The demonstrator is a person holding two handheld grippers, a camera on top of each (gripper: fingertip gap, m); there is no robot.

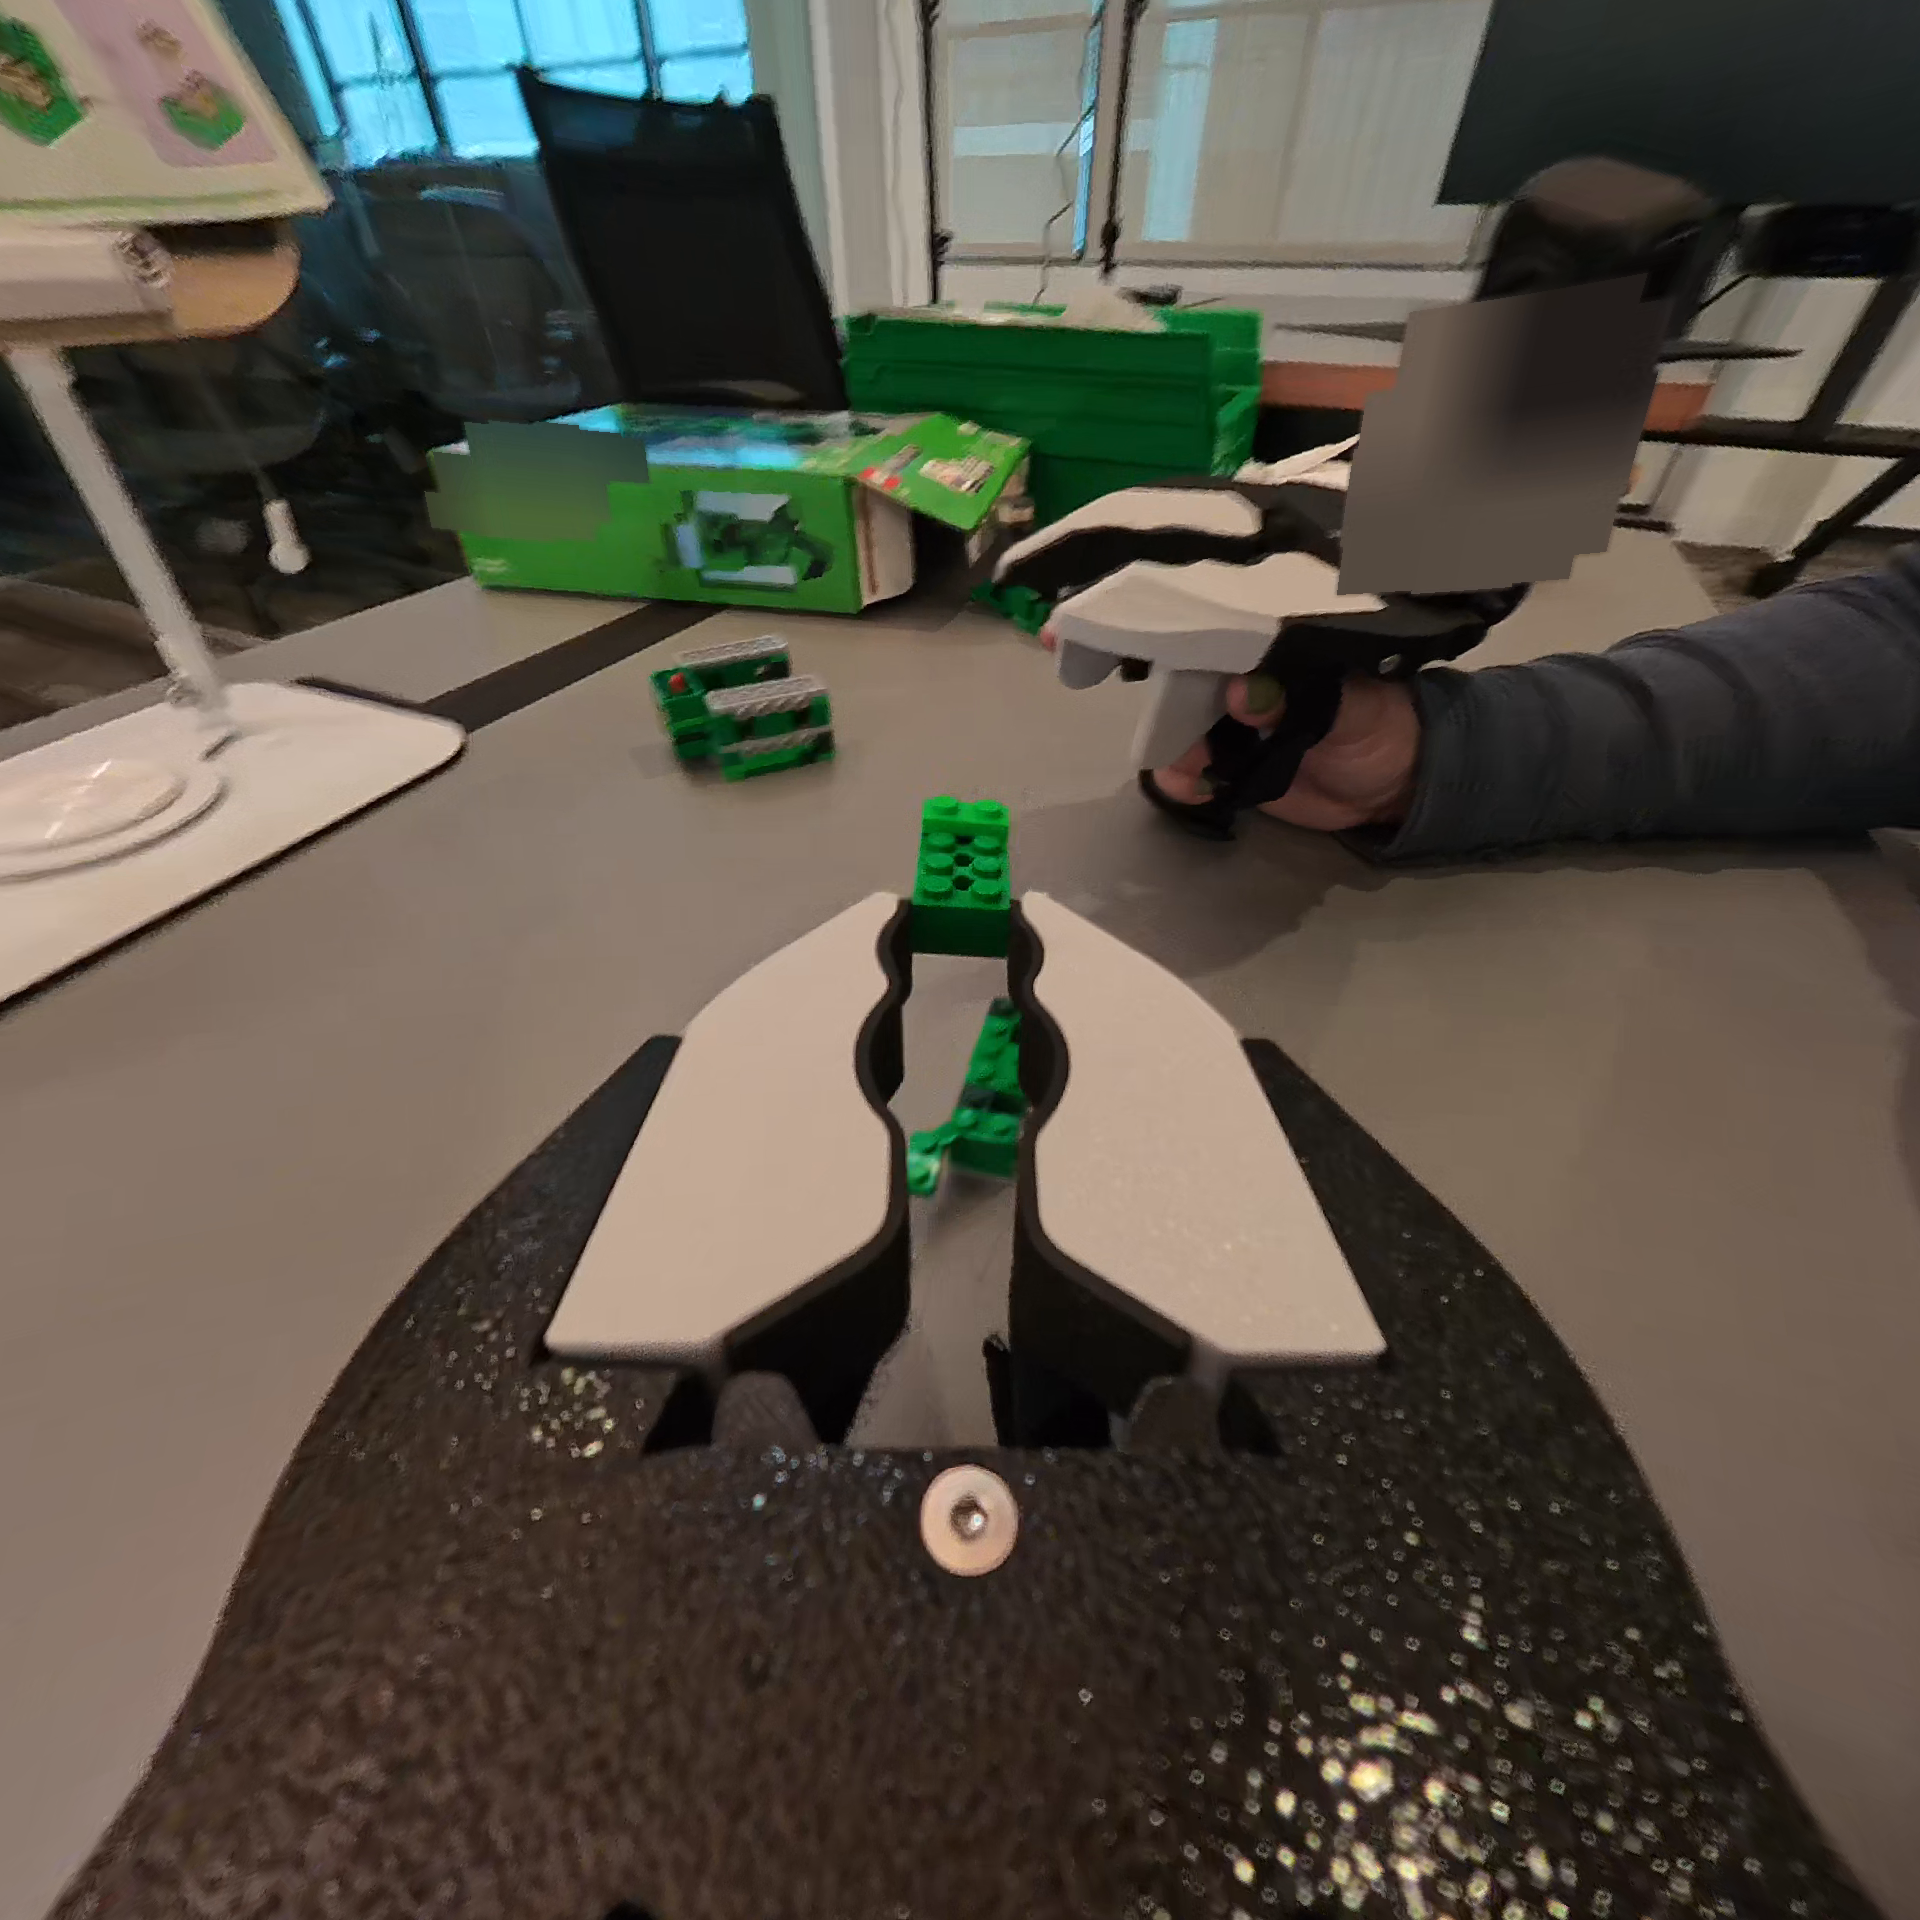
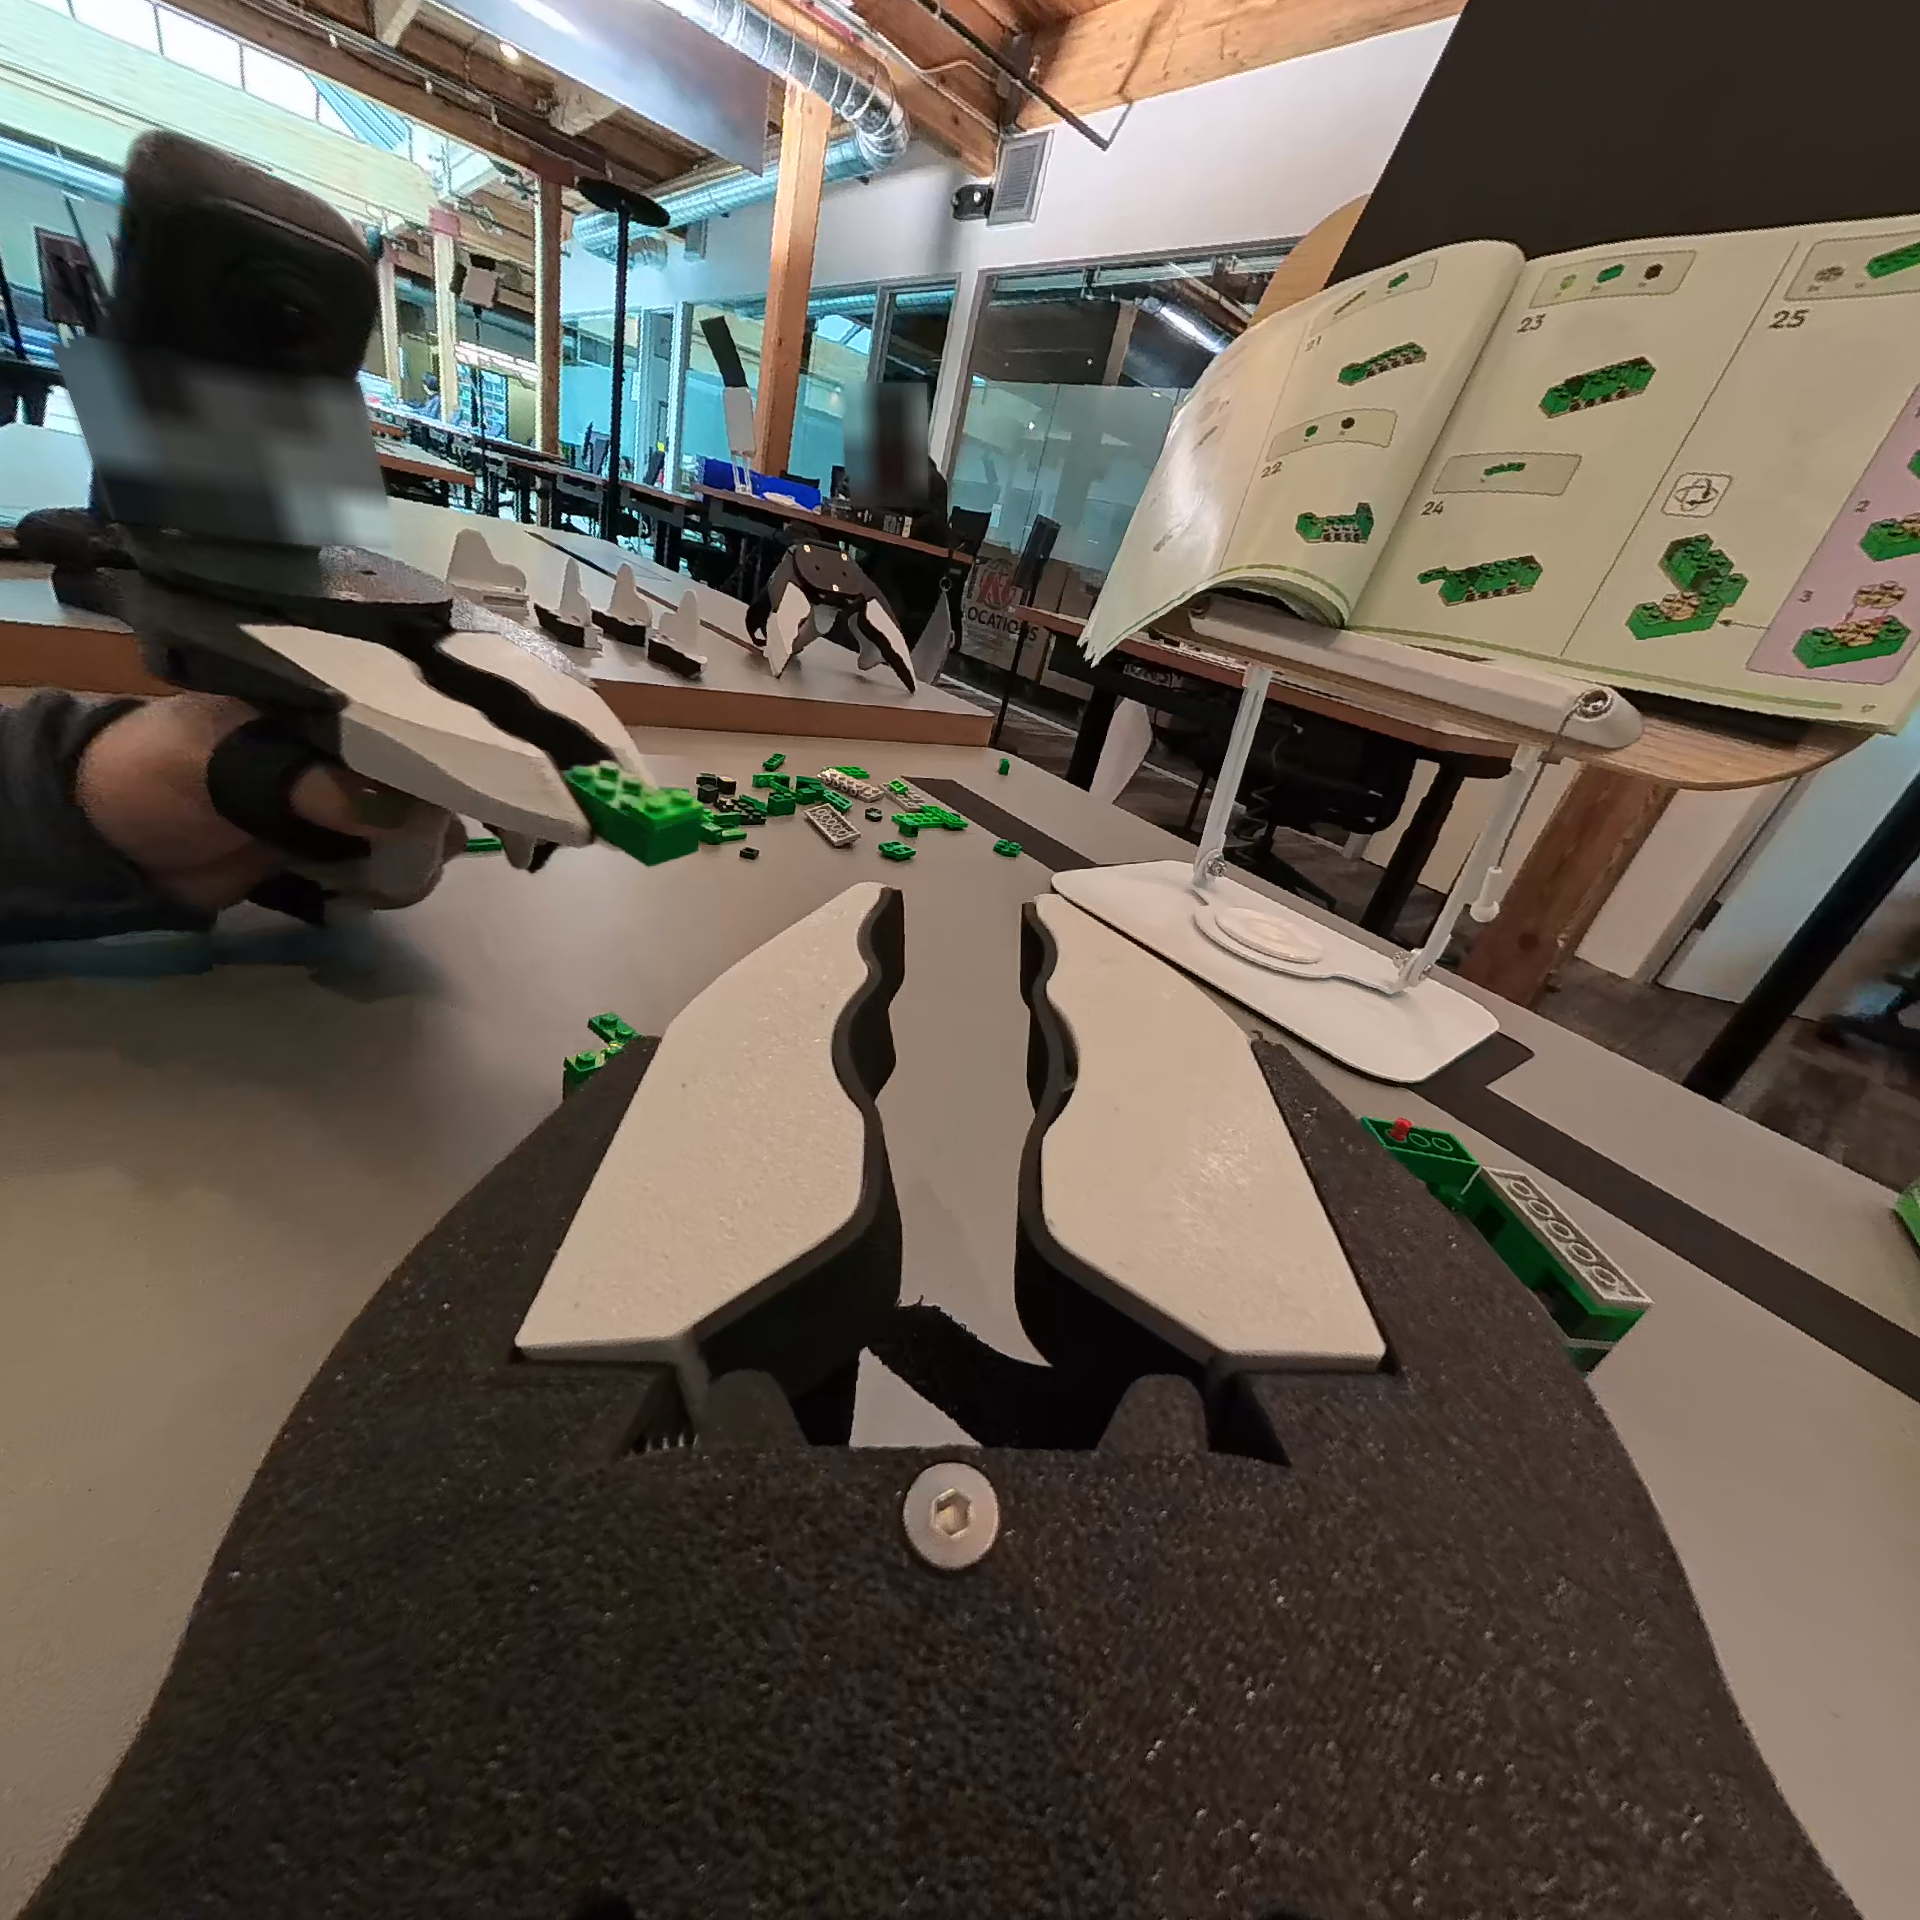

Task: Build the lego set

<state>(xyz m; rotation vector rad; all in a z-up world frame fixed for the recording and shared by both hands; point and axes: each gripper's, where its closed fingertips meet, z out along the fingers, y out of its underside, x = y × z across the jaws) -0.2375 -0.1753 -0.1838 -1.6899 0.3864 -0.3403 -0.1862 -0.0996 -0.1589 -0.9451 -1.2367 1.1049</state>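
With your left gripper (image 1: 961, 914) clamping the green brick (image 1: 961, 878), long axis toward 12 o'clock, the green-and-grey assembly (image 1: 743, 707) lies at 11 o'clock; your right gripper (image 2: 961, 914) is narrowly parted, empty.

Right gripper empty above the grey table

The right gripper (image 2: 961, 914) is parted, holding nothing. At ten o'clock the left gripper (image 2: 582, 800) clamps a green brick (image 2: 636, 810). Loose pieces (image 2: 831, 805) lie at twelve, the instruction booklet (image 2: 1538, 457) stands at two, and a green-and-grey assembly (image 2: 1517, 1231) sits at three.
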